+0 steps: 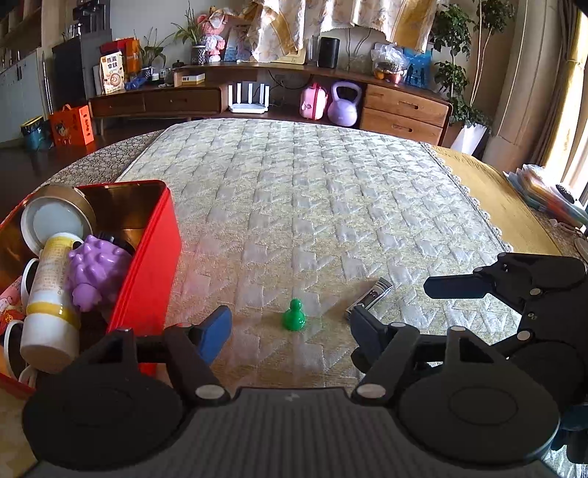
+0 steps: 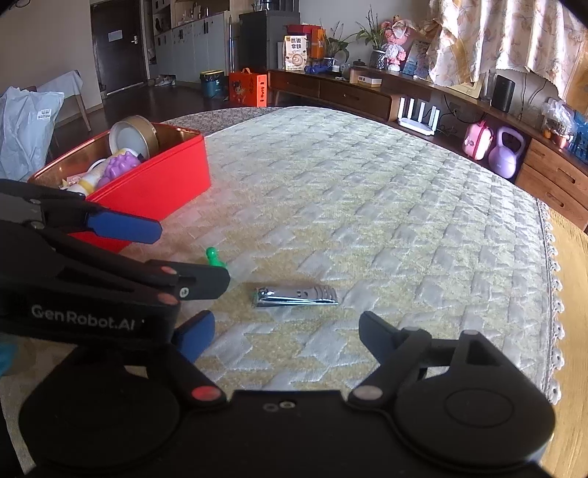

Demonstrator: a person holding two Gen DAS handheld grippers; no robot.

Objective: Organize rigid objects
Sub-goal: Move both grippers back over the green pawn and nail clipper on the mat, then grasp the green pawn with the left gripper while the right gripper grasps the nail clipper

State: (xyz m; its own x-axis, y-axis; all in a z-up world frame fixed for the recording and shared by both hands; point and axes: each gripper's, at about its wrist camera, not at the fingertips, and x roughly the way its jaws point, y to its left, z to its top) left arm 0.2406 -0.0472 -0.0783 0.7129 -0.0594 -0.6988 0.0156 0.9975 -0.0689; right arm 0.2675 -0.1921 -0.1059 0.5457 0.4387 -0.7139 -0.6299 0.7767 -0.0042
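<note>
Both tools are wide apart, gripping nothing: left tool [image 1: 290, 327] angled down over the upright green pawn [image 1: 293, 315], right tool [image 2: 286, 329] angled down near the nail clipper [image 2: 296, 297], which lies flat, long axis left-right. Red box [image 1: 147, 279] sits far left on the mat [image 1: 312, 191].

I am working in a home living room: a long wooden sideboard [image 1: 400, 106] with drawers runs along the wall, carrying potted plants [image 1: 191, 33], a doll [image 1: 213, 35] and a speaker [image 1: 328, 52], with a purple kettlebell [image 1: 343, 104] and a router [image 1: 248, 99] below, beside a curtained window [image 1: 577, 110].
</note>
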